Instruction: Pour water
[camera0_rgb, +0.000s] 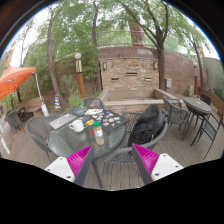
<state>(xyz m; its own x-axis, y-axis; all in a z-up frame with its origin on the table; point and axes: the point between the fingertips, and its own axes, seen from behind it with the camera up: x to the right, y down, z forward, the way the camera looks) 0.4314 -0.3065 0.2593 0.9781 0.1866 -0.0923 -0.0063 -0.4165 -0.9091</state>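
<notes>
A bottle (98, 134), set among cups (77, 126) on the round glass table (62, 143) at lower left of centre, is seen well beyond the spread, empty gripper (108, 162), which is best brought in level and squarely around its body.

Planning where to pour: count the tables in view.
2. A glass table just beyond the open gripper; a dark table far to its right, among chairs. Others may be hidden.
</notes>
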